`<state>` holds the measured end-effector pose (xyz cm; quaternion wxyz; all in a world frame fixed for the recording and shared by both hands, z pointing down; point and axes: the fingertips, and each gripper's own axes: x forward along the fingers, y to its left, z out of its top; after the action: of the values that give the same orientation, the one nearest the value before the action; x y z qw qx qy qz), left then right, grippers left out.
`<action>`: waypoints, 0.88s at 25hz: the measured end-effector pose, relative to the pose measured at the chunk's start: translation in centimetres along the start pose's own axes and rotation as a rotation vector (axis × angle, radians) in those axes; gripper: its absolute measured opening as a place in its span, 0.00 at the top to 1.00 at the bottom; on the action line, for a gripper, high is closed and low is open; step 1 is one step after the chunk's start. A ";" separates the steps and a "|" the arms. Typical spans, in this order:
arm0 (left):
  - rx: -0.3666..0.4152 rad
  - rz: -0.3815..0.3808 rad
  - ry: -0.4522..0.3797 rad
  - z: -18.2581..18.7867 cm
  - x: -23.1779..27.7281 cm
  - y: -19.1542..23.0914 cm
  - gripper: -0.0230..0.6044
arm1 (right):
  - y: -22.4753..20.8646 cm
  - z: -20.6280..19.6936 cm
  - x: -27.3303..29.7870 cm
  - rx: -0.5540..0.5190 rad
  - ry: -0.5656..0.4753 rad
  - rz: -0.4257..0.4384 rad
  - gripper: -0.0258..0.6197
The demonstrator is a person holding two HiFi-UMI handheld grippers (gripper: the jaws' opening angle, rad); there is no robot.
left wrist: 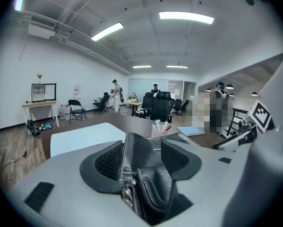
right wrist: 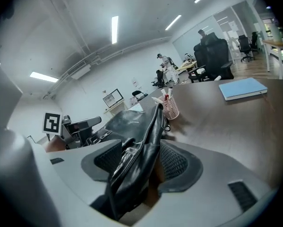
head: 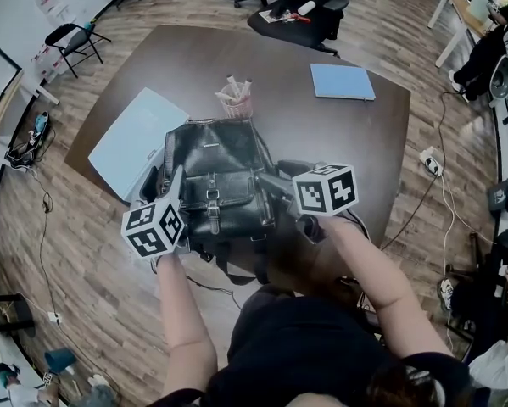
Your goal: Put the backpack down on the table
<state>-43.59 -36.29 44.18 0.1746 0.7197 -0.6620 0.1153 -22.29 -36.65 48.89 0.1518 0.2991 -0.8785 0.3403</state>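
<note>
A black leather backpack (head: 215, 176) lies flat on the dark brown table (head: 321, 134), near its front edge. My left gripper (head: 175, 185) is at the bag's left side. In the left gripper view its jaws (left wrist: 141, 157) stand wide, with a zippered edge of the backpack (left wrist: 146, 174) loose between the pads. My right gripper (head: 275, 185) is at the bag's right side. There too the jaws (right wrist: 141, 160) are spread, and a fold of the backpack (right wrist: 136, 126) runs between them with a gap at the right pad.
A pink pen cup (head: 237, 100) stands just behind the bag. A pale blue sheet (head: 135, 142) lies to its left, and a blue book (head: 343, 81) at the far right of the table. Office chairs (head: 304, 7) stand beyond the table, and a seated person (head: 491, 49) is at the right.
</note>
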 end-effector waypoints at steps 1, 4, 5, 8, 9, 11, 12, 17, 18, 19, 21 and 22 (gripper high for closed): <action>0.013 0.001 0.004 -0.3 0.0 -0.3 0.52 | -0.2 -0.1 -0.2 0.003 -0.002 -0.007 0.58; 0.073 0.018 0.011 -0.6 -0.2 -0.9 0.54 | -0.4 -0.4 -0.7 0.009 -0.010 -0.011 0.62; 0.082 0.022 0.010 -0.6 -0.4 -1.1 0.54 | -0.3 -0.5 -0.9 0.004 -0.012 -0.010 0.62; 0.058 0.012 -0.007 -0.3 -1.1 -1.9 0.59 | -0.2 -0.4 -1.8 -0.014 -0.026 -0.011 0.62; 0.049 0.007 -0.015 -0.1 -1.4 -2.3 0.59 | -0.2 -0.2 -2.1 -0.021 -0.033 -0.014 0.62; 0.046 -0.001 -0.026 0.1 -1.9 -3.1 0.63 | -0.2 0.1 -2.8 -0.034 -0.050 -0.020 0.63; 0.046 -0.007 -0.031 0.1 -2.2 -3.6 0.65 | -0.1 0.3 -3.2 -0.040 -0.060 -0.022 0.64; 0.016 -0.059 -0.071 0.5 -4.1 -6.5 0.77 | 0.3 1.1 -5.3 -0.101 -0.120 -0.040 0.69; 0.008 -0.069 -0.076 0.6 -4.5 -7.0 0.79 | 0.4 1.3 -5.7 -0.121 -0.129 -0.046 0.70; 0.001 -0.079 -0.079 0.7 -4.9 -7.5 0.81 | 0.6 1.5 -6.0 -0.138 -0.136 -0.051 0.72; -0.013 -0.095 -0.082 0.6 -5.7 -8.4 0.84 | 1.0 1.6 -6.7 -0.161 -0.149 -0.055 0.73; -0.020 -0.103 -0.084 0.6 -6.1 -8.9 0.85 | 1.1 1.7 -7.1 -0.168 -0.156 -0.056 0.75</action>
<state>-35.33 -30.44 40.35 0.1594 0.7553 -0.6319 0.0692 -17.56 -34.16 43.75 0.1168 0.3355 -0.9043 0.2368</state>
